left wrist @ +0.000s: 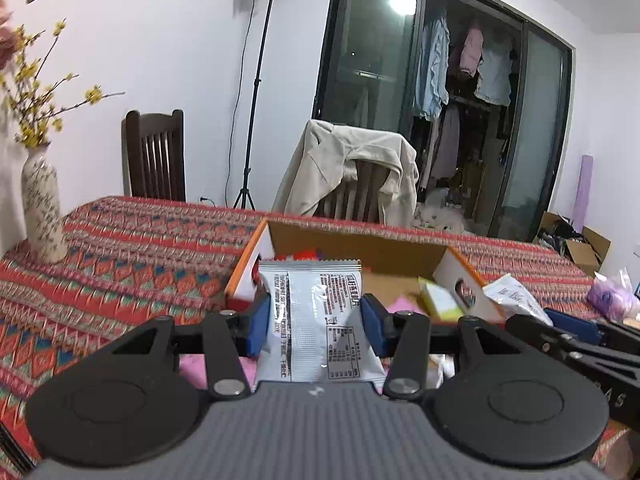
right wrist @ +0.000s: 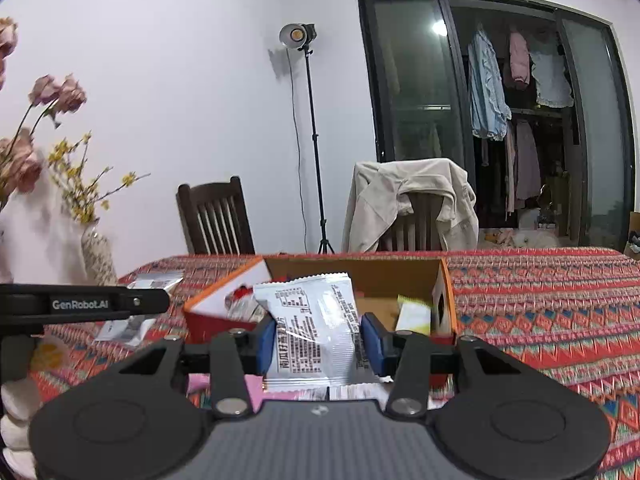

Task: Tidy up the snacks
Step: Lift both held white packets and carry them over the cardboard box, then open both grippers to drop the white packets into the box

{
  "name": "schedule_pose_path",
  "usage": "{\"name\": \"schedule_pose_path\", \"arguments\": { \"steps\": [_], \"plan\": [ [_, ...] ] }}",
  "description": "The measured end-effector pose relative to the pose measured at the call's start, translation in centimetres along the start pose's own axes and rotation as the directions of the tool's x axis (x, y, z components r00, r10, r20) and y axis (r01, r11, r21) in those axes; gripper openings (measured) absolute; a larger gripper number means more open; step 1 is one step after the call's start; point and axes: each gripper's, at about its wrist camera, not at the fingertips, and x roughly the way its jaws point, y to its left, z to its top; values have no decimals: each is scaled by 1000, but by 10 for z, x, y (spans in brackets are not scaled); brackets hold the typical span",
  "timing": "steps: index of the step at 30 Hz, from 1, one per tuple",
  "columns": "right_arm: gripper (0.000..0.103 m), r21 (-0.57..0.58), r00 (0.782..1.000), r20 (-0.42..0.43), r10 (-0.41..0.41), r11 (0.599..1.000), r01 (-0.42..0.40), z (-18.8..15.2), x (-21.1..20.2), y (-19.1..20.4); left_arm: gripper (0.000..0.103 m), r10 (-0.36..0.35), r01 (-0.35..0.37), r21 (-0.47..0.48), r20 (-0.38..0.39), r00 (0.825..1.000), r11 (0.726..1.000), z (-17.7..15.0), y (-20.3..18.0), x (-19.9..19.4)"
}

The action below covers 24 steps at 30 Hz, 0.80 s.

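In the left wrist view my left gripper (left wrist: pixel 316 324) is shut on a silver snack packet (left wrist: pixel 316 316), its blue pads (left wrist: pixel 259 326) pressing both sides, held just before an open cardboard box (left wrist: pixel 360 244). The box has orange-edged white sides and holds several snacks, among them a yellow-green pack (left wrist: pixel 440 300). In the right wrist view my right gripper (right wrist: pixel 318 344) is shut on another silver packet (right wrist: pixel 312 328), held in front of the same box (right wrist: pixel 360 272). The right gripper's packet also shows in the left wrist view as a silver packet (left wrist: pixel 512 296), with the right gripper's arm beside it.
The table carries a red patterned cloth (left wrist: pixel 140 248). A tall vase (left wrist: pixel 42 212) with yellow flowers stands at its left. More silver packets (right wrist: pixel 156 280) lie left of the box. Pink packets lie below the grippers. Two chairs (right wrist: pixel 216 216) and a lamp stand are behind the table.
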Motion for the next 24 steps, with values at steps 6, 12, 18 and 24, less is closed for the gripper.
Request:
{"name": "schedule_pose_path", "arguments": {
  "steps": [6,12,18,24],
  "plan": [
    [44,3,1000,-3,-30,1000,30,27,37,-4,50,5,-5,-2,31,1000,1000,25,-10,27],
    [44,23,998,-16,-66,998,66,46,81,-10,50,19,-19,-8,19,1000,1000,42,-16,63],
    [44,23,993,-25,-118,993,118,50,124,-17,50,57,-56,-37,19,998,998,50,-17,107],
    [44,26,989,-27,-146,989,147,31,152,-33,50,114,-114,-4,6,993,993,31,-8,150]
  ]
}}
